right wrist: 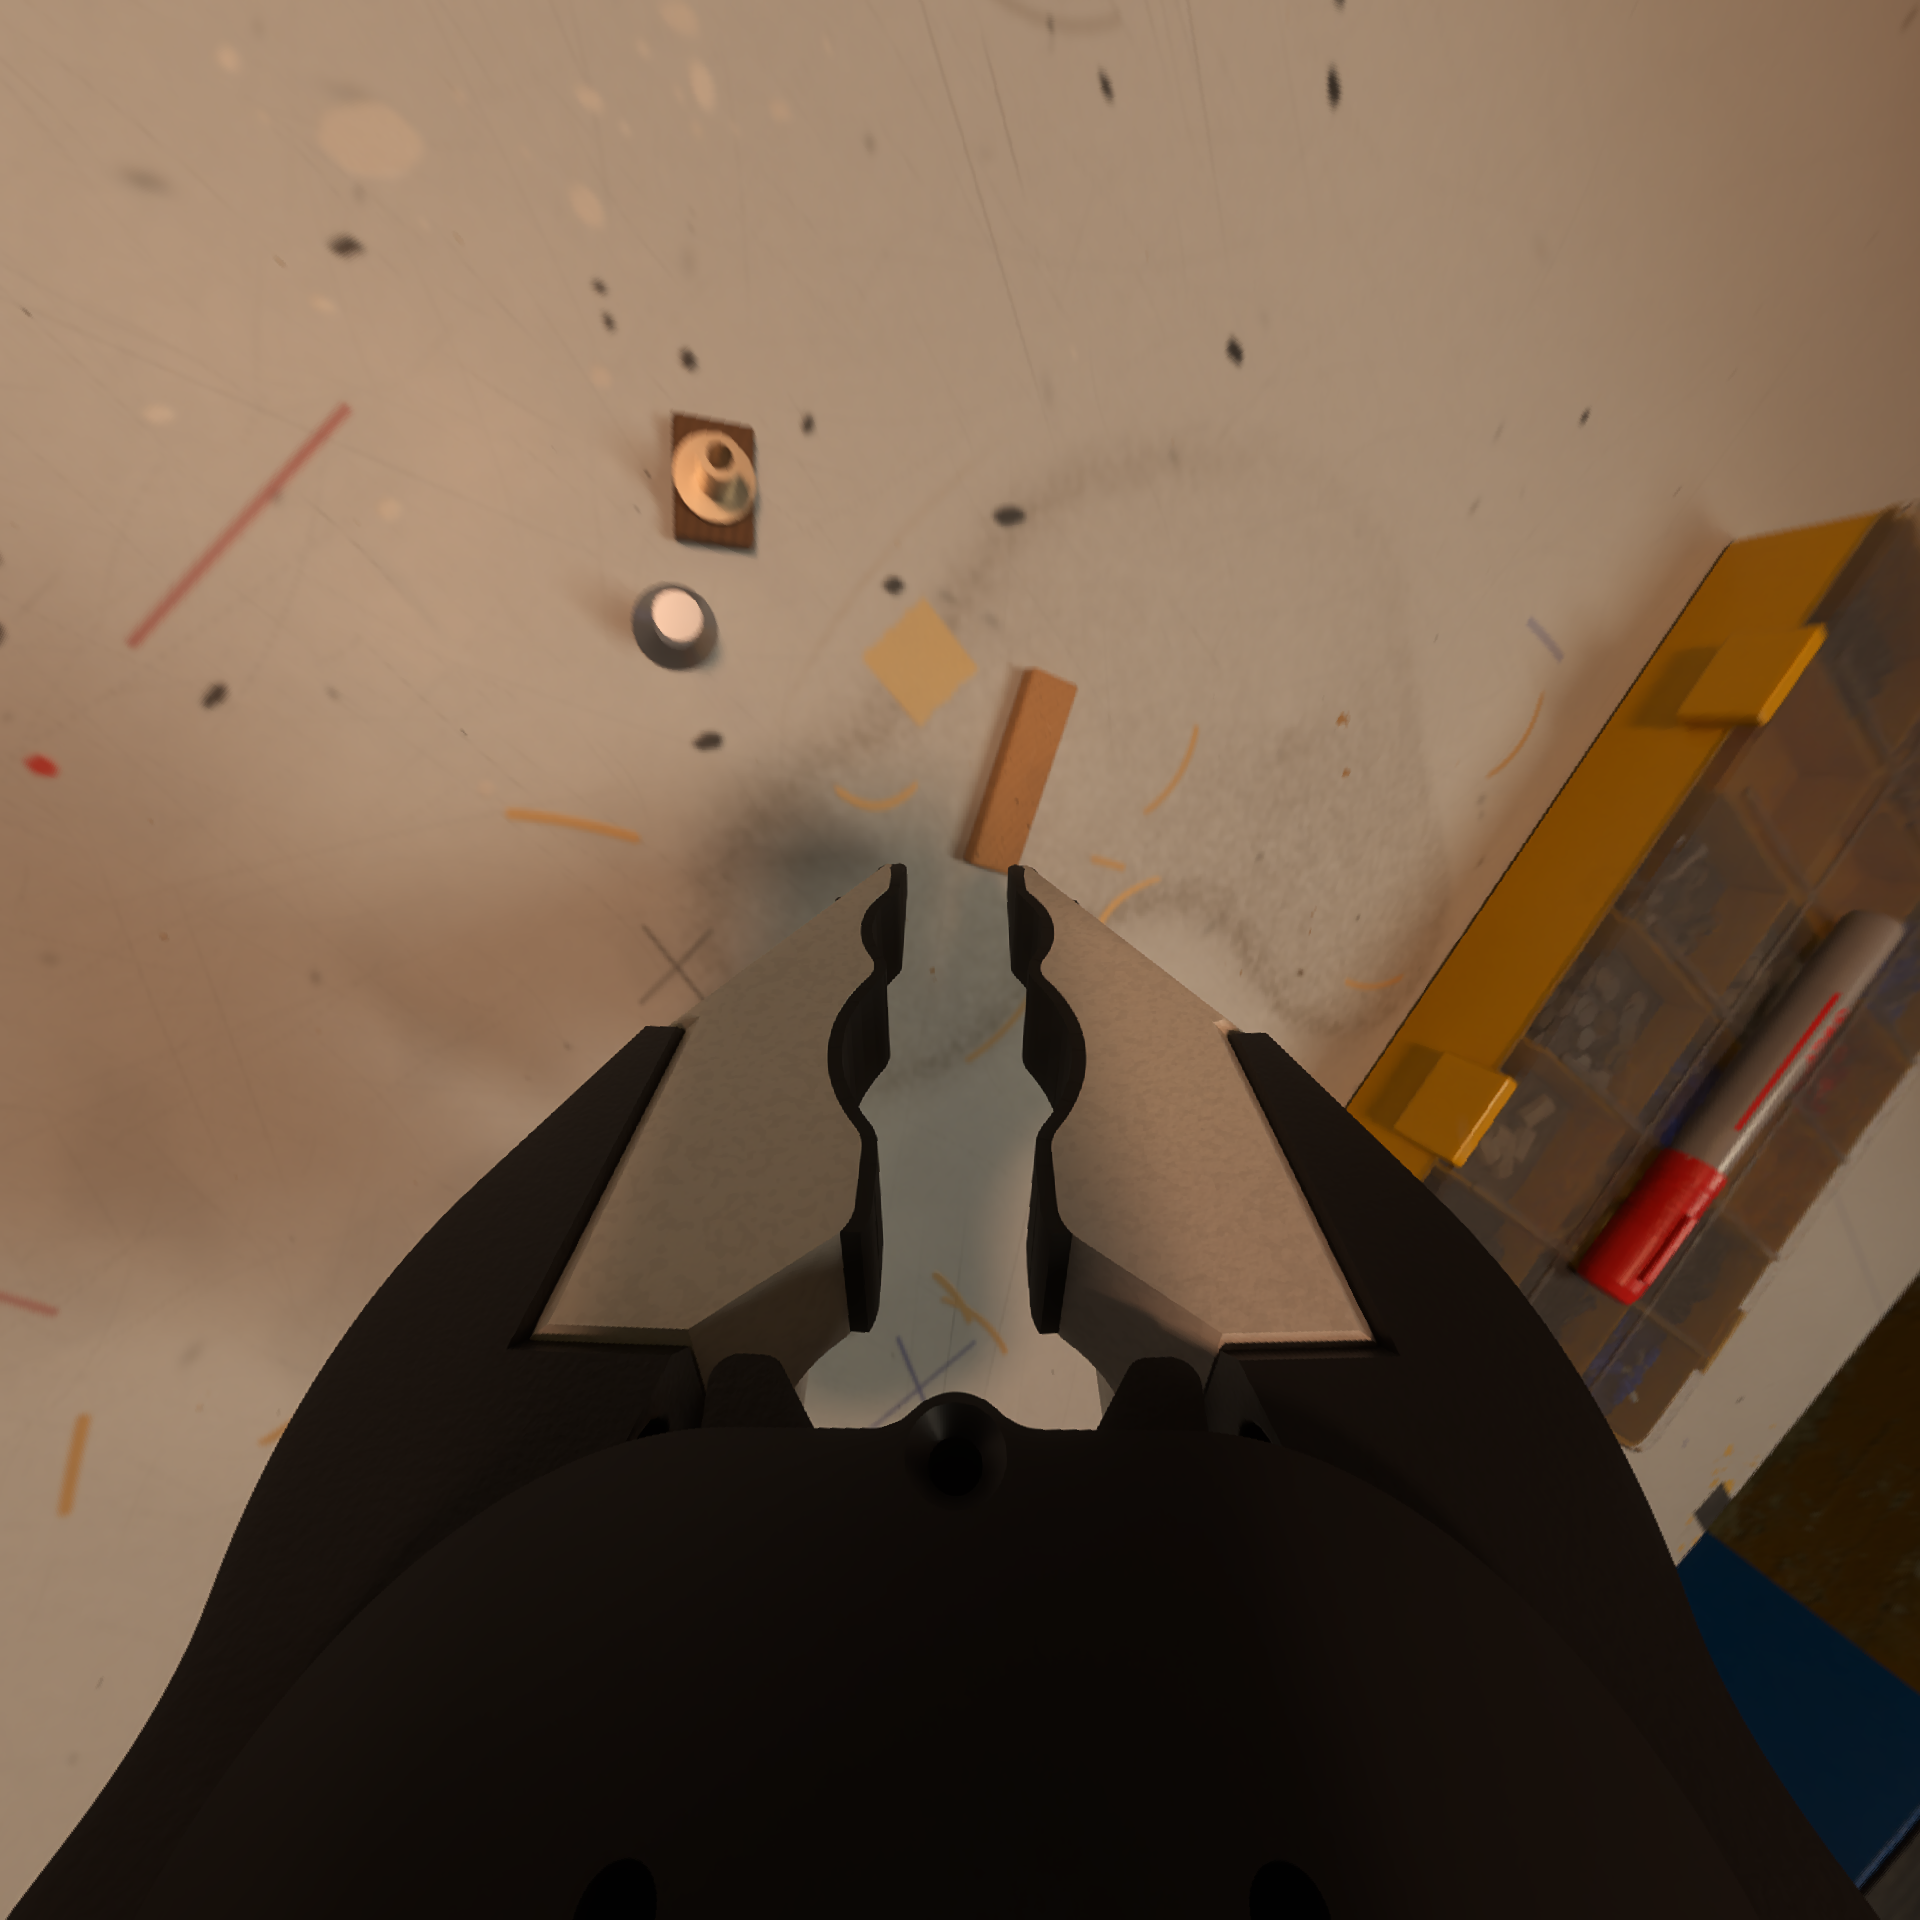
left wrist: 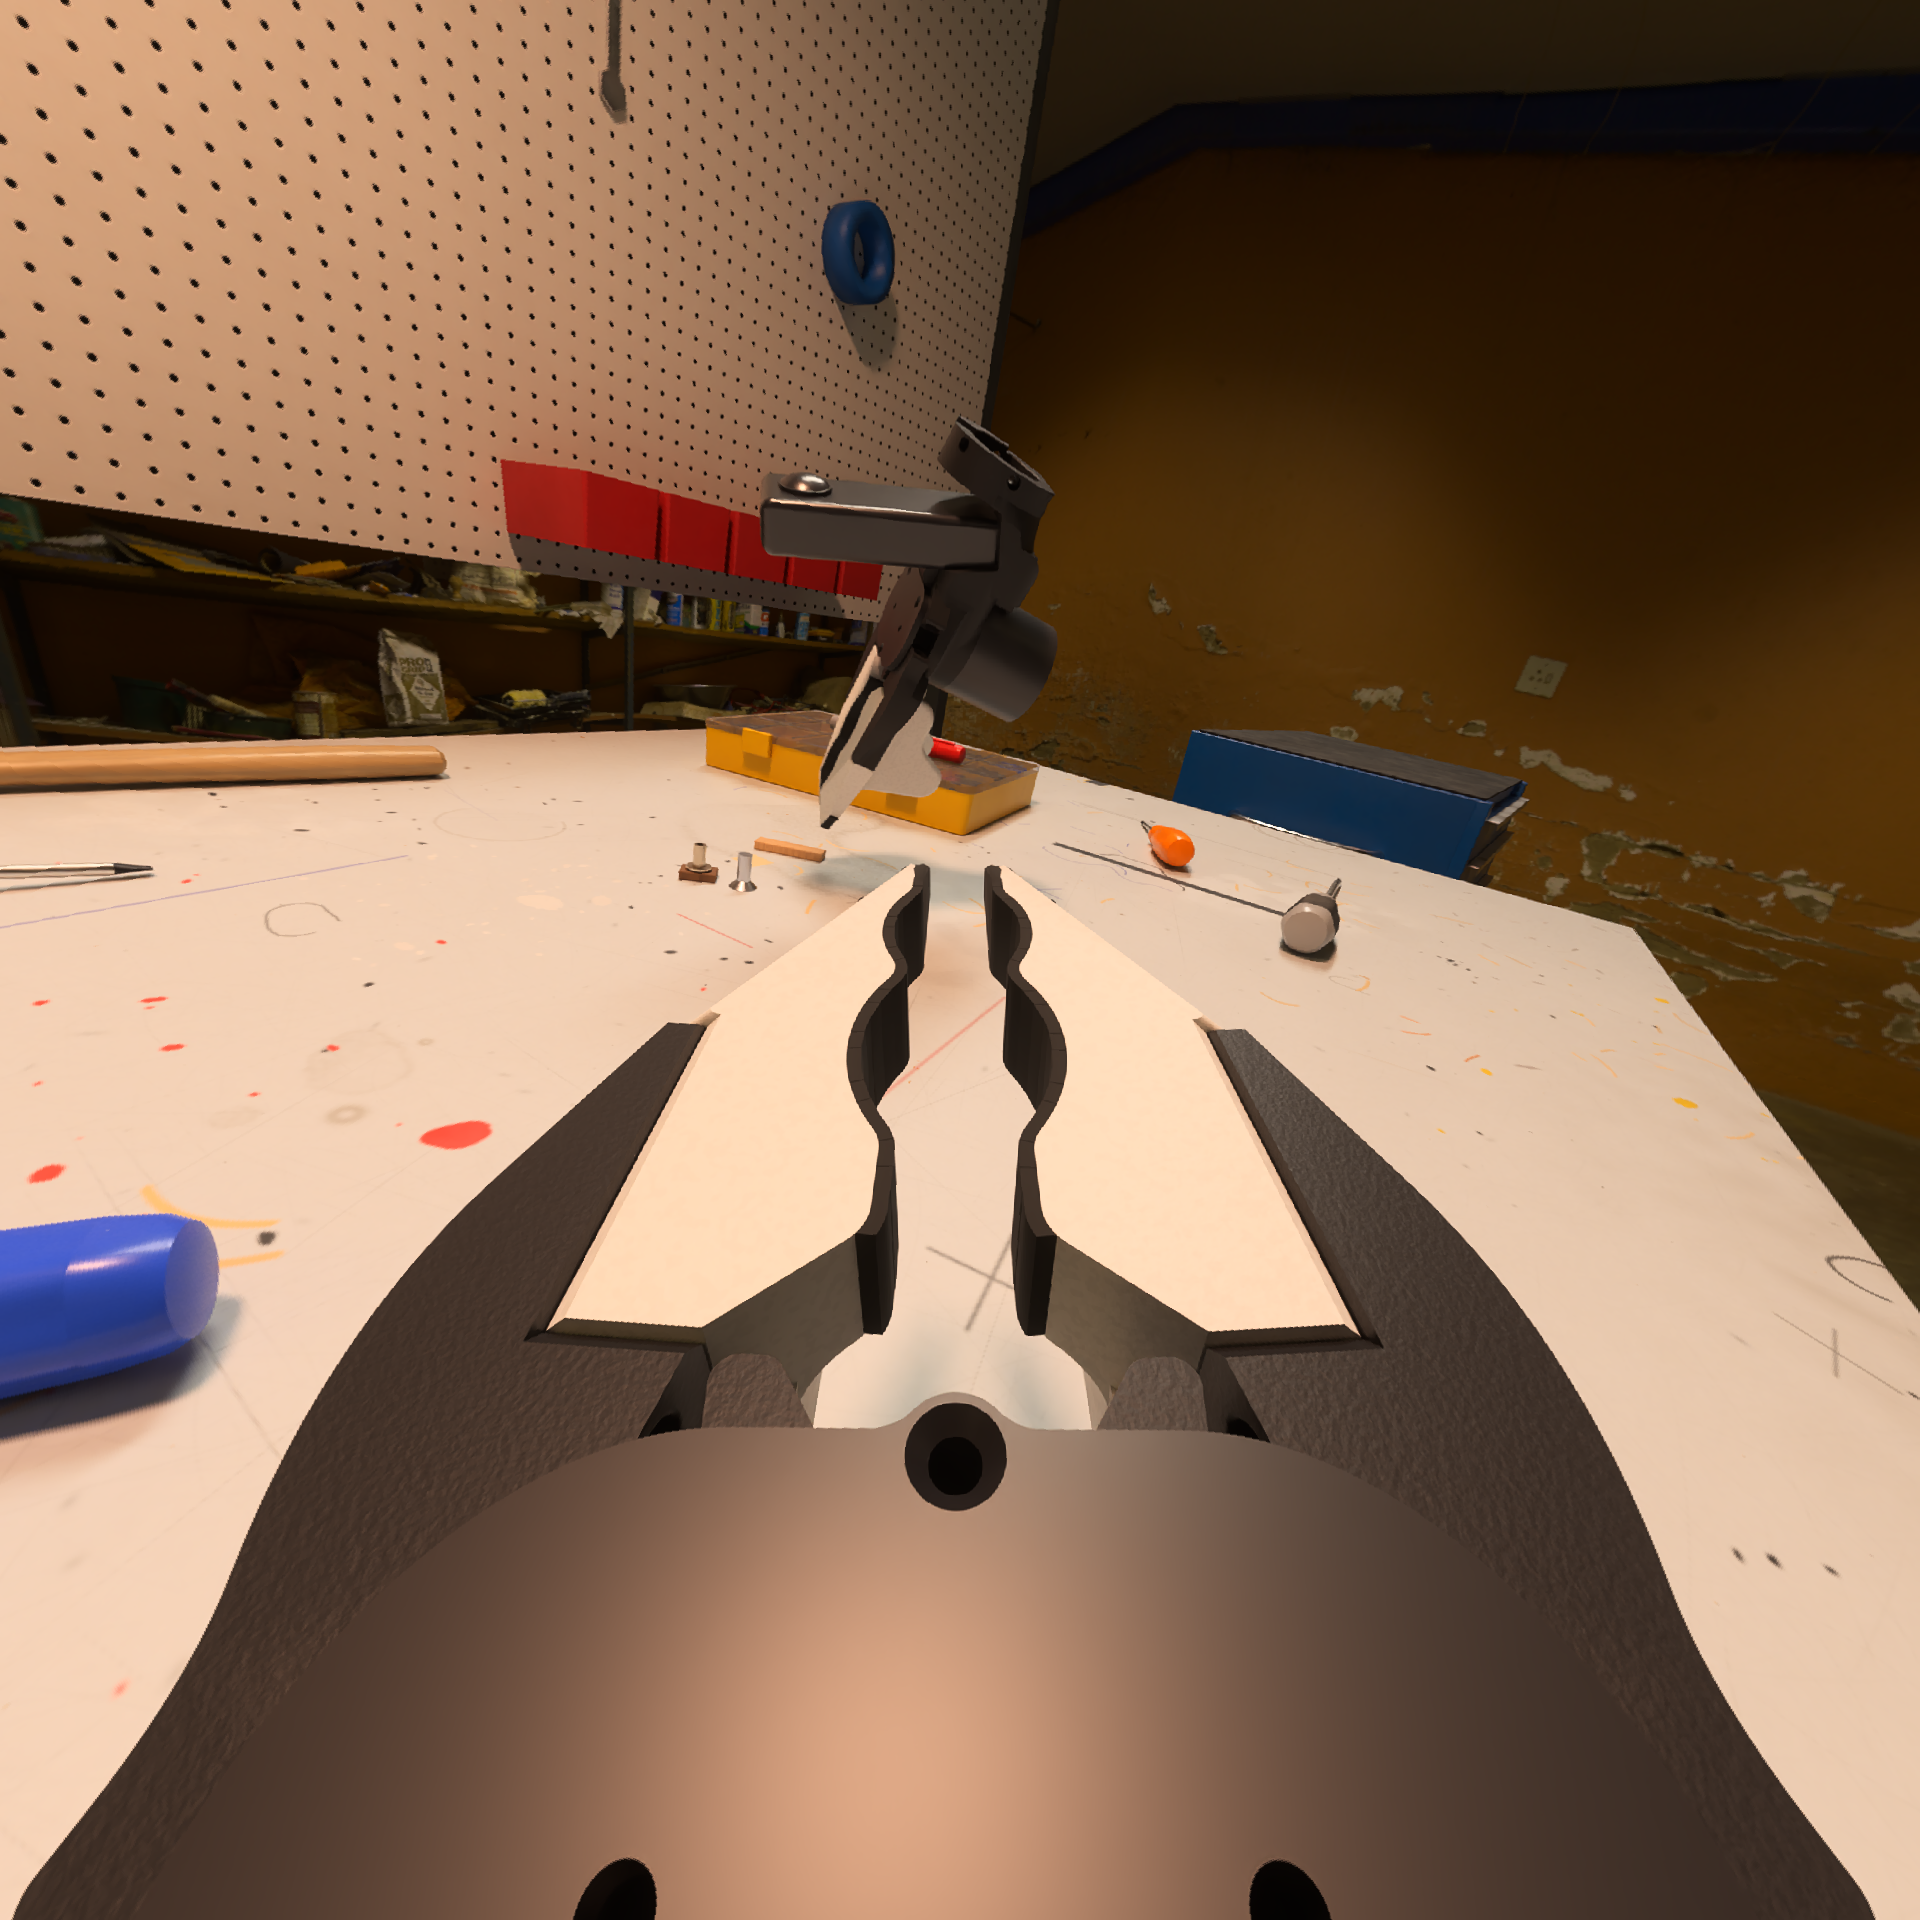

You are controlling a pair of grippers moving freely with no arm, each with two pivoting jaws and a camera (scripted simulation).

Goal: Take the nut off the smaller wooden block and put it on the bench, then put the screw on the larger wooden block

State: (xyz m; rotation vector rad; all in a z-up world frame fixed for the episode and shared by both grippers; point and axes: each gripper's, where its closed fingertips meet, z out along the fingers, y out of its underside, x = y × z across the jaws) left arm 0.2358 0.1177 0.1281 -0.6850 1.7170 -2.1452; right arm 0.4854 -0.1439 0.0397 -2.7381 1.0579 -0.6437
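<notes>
Near the middle of the paint-spattered bench (right wrist: 1247, 312), the nut (right wrist: 713, 476) sits on the smaller wooden block (right wrist: 713, 530), a dark brown square lying flat. Just beside that block, the screw (right wrist: 675, 623) stands on its head with the shank pointing up, resting on the bench surface and apart from both blocks. The larger wooden block (right wrist: 1020, 769), a pale tan slab, lies flat a little farther toward the yellow parts organizer (right wrist: 1579, 831), which holds a red-capped marker (right wrist: 1704, 1143) on its lid. The right gripper (right wrist: 956, 873) hangs above the bench, pointing steeply down, its tips over a bare spot near one end of the larger block; its fingers (right wrist: 748, 1091) are spread with a narrow gap and hold nothing. The left gripper (left wrist: 954, 873) sits low over the bench, aimed toward the pegboard (left wrist: 416, 260); its fingers (left wrist: 769, 1122) are likewise parted slightly and empty. From the left wrist view, the right gripper appears farther off, tilted downward above the bench in front of the organizer. An orange-handled screwdriver (left wrist: 1172, 844), a blue cylinder (left wrist: 94, 1299) and a wooden dowel (left wrist: 218, 767) lie elsewhere on the bench, well apart from the blocks.
</notes>
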